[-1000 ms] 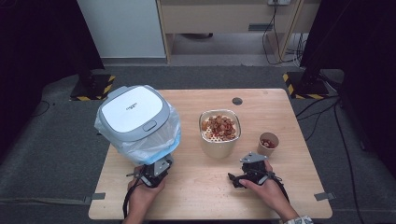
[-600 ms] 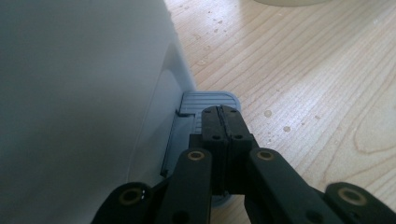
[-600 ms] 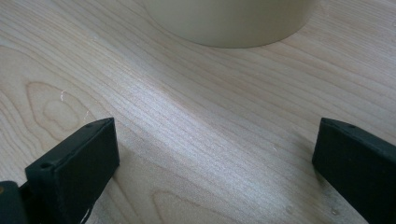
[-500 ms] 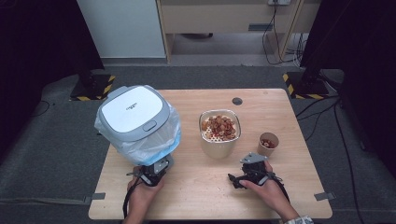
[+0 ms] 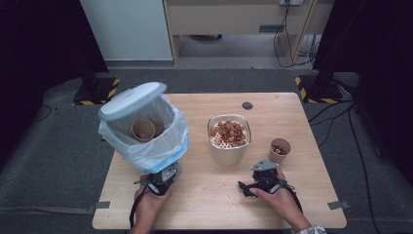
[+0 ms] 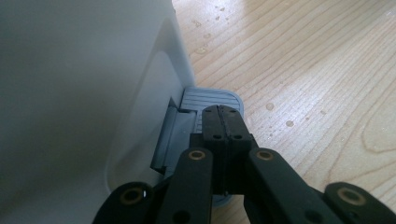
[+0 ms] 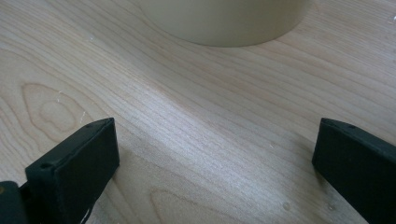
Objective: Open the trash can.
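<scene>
From the high view, you are working at a light wooden table (image 5: pixel 292 112) with 2 grippers. Your left gripper (image 5: pixel 163 176) is sitting at the near foot of a white pedal bin (image 5: pixel 143 129), and the bin's lid (image 5: pixel 130 100) is tilting up and back, opening the mouth toward you. A pale plastic liner (image 5: pixel 160 146) is folding over the bin's rim, and a brown paper cup (image 5: pixel 142 129) is lying inside. Near the table's middle, a cream square container (image 5: pixel 229 141) is holding reddish-brown snack pieces (image 5: pixel 229 132). Just to its right, apart from it, a small brown paper cup (image 5: pixel 279 150) is standing upright with a few of the same pieces in it. Your right gripper (image 5: pixel 255 183) is resting on the table in front of the container, with your right hand (image 5: pixel 276 195) wrapping it from behind; your left hand (image 5: pixel 148 202) is holding the other one.

In the left gripper view, your jaws are pressing together with nothing between them, their tips lying on the grey ribbed foot pedal (image 6: pixel 198 100) at the base of the bin's white wall (image 6: pixel 84 93). A few small drops or crumbs are dotting the wood to the right.

In the right gripper view, your 2 jaws are standing wide apart, with bare wood grain between them. The rounded cream base of the container (image 7: pixel 224 21) is sitting ahead, well clear of both jaws.
</scene>
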### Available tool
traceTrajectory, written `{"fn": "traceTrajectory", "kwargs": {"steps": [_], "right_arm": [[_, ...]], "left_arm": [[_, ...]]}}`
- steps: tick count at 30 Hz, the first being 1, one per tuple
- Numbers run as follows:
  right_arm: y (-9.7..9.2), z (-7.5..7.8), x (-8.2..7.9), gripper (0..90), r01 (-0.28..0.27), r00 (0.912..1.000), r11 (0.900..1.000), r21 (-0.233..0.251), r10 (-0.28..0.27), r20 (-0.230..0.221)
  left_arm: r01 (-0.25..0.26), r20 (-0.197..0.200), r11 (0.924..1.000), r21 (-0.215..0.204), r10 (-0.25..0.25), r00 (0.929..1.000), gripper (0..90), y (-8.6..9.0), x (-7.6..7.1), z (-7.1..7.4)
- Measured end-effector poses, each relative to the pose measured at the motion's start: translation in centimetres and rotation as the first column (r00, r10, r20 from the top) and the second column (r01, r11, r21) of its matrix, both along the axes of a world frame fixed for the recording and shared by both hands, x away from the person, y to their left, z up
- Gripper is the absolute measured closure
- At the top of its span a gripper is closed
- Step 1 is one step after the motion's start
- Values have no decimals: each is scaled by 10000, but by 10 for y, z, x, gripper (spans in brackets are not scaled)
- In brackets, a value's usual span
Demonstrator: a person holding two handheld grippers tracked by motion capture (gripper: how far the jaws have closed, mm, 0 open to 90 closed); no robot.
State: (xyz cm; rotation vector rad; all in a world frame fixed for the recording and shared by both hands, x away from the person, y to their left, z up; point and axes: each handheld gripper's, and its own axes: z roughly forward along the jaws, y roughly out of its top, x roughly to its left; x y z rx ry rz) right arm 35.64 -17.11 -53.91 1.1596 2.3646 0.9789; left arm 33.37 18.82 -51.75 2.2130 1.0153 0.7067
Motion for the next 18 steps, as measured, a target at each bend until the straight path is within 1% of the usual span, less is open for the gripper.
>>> {"fn": "traceTrajectory", "kwargs": {"steps": [2, 3, 4, 6, 9, 12, 14, 15, 16, 18], "right_arm": [[-1, 0, 0, 15, 16, 10000, 10000, -3, -16, -31], [-3, 3, 0, 67, 18, 9999, 10000, -48, -19, -135], [-4, 4, -1, 86, 33, 10000, 10000, -76, -33, -30], [-7, 7, -3, 70, 140, 9998, 9999, -39, -140, 162], [-12, 10, -5, 77, 188, 9996, 9998, 29, -189, 207], [-22, 12, -10, 79, 450, 9987, 9990, -69, -448, 228], [-27, 13, -11, 82, 633, 9978, 9979, -102, -630, 223], [-27, 13, -11, 82, 633, 9978, 9979, -102, -630, 223], [-33, 13, -10, 84, 801, 9965, 9967, -96, -798, 232], [-36, 14, -10, 84, 961, 9952, 9954, -56, -960, 185]], "left_arm": [[-27, -78, 10000, -47, 26, 10000, 891, 0, 0, -1], [-43, -96, 9999, -105, 42, 9999, 891, 1, 1, -1], [-32, -94, 10000, -88, 31, 10000, 891, 0, 1, -1], [-33, -105, 10000, -80, 33, 9999, 891, 0, 1, -1], [-21, -136, 9999, -120, 19, 9999, 891, 2, 1, -1], [-41, -187, 9996, -285, 36, 9998, 891, 2, 2, -1], [-36, -188, 9996, -287, 31, 9998, 890, 3, 2, -1], [-34, -181, 9997, -253, 29, 9998, 890, 2, 2, -1], [-14, -158, 9999, -125, 12, 9999, 891, 2, 2, -1], [-18, -162, 9999, -136, 15, 9999, 890, 2, 2, -1]]}}
